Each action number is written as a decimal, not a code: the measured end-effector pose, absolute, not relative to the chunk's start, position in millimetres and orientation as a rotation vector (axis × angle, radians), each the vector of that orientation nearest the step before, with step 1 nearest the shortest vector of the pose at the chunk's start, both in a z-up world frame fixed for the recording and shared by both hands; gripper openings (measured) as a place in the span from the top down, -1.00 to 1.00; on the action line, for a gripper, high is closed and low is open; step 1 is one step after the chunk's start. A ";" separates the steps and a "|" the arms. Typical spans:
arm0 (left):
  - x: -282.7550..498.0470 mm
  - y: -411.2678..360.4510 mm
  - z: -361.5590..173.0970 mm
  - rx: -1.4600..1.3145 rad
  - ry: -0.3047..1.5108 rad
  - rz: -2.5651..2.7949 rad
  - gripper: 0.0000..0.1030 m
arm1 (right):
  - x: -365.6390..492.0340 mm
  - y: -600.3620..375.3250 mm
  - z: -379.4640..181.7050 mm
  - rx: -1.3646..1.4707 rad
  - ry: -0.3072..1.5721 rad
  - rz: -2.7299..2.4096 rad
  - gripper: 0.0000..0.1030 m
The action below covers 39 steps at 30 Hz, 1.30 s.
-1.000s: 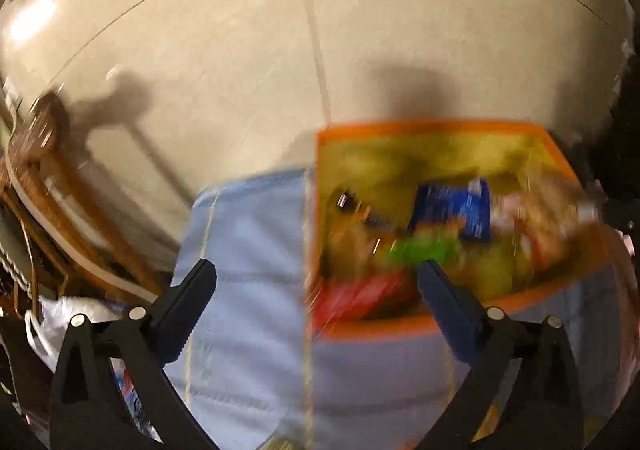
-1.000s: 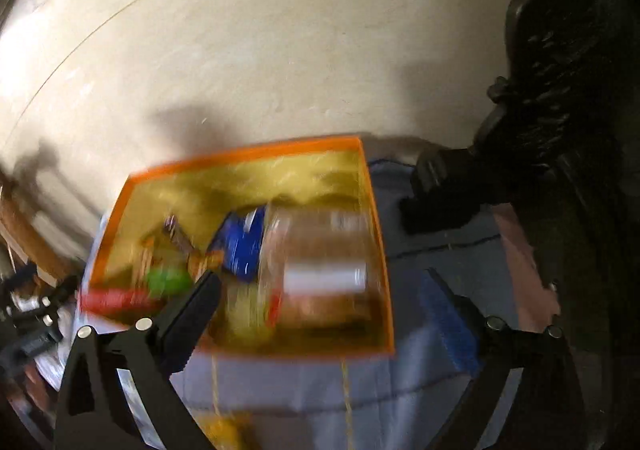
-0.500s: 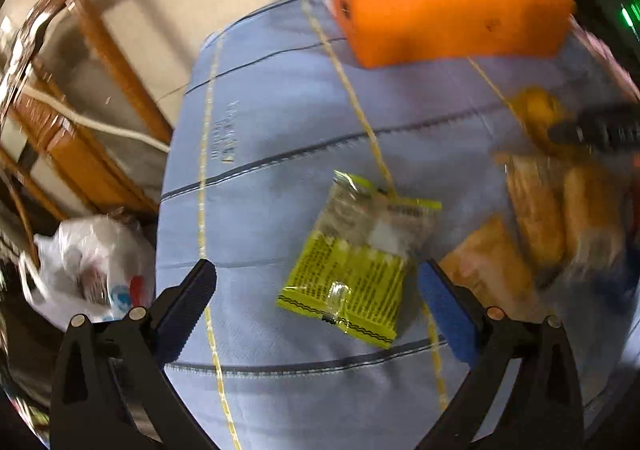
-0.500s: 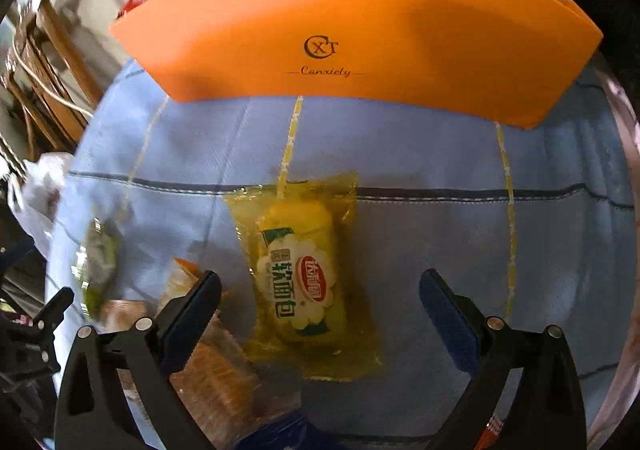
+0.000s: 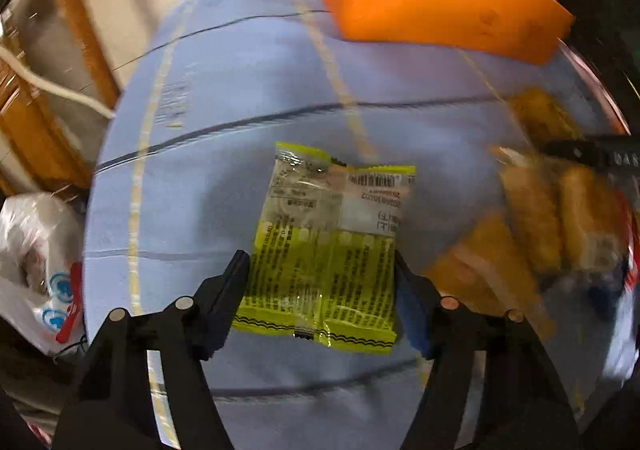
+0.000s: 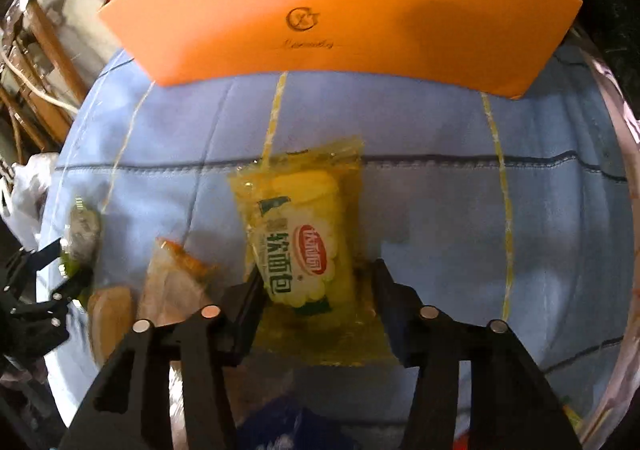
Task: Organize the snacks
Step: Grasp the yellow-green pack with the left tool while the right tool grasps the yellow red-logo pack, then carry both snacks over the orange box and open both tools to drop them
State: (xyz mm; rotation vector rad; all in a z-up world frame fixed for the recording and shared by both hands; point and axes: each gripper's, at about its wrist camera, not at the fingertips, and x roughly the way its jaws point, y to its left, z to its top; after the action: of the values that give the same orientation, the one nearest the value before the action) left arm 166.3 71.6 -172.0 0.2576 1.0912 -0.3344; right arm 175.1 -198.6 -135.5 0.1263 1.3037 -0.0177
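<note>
On the blue cloth [image 5: 224,169] a yellow-green snack packet [image 5: 324,246] lies flat, printed back up. My left gripper [image 5: 320,266] points down over it; its jaws are closing, the packet lies between them, and the pads sit at its side edges without squeezing it. In the right wrist view a yellow soft-bread packet [image 6: 304,238] lies between the closing jaws of my right gripper [image 6: 316,274], its clear wrapper undented. The orange box [image 6: 340,9] stands behind on the cloth and also shows at the top of the left view [image 5: 432,1].
Several orange-brown bread packs [image 5: 532,217] lie right of the green packet and show blurred in the right view [image 6: 172,282]. A blue packet [image 6: 280,422] lies at the near edge. Beyond the cloth's left edge are a wooden chair [image 5: 80,29] and a white plastic bag [image 5: 36,258].
Both grippers dropped from above the open box to the cloth in front of it. Over the last half second each pair of jaws narrowed around its packet.
</note>
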 end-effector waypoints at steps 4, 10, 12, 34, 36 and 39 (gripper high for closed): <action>165.4 60.8 -165.0 0.211 1.107 -0.334 -0.26 | 158.7 -200.0 -117.8 0.133 1.266 -0.010 0.16; 169.8 50.9 -111.1 0.173 1.028 -0.277 -0.26 | 149.0 -224.5 -59.6 0.159 1.145 -0.013 0.16; 176.2 42.3 -81.3 0.124 0.990 -0.257 -0.27 | 152.2 -237.4 -36.8 0.173 1.090 -0.020 0.16; 339.7 -80.3 20.6 0.128 0.857 -0.176 -0.27 | 316.5 -295.6 31.7 0.252 0.935 -0.132 0.15; 342.4 -81.5 17.2 0.131 0.862 -0.179 -0.32 | 319.8 -291.3 32.3 0.237 0.947 -0.112 -0.04; 346.5 -79.9 16.7 0.145 0.807 -0.117 -0.92 | 324.3 -286.6 34.2 0.194 0.944 -0.111 -0.93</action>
State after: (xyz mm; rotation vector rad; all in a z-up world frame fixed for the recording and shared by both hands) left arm 346.5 -79.9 16.7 0.1450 0.8066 -0.1170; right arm 324.3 -286.6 34.2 0.1945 0.9445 -0.1114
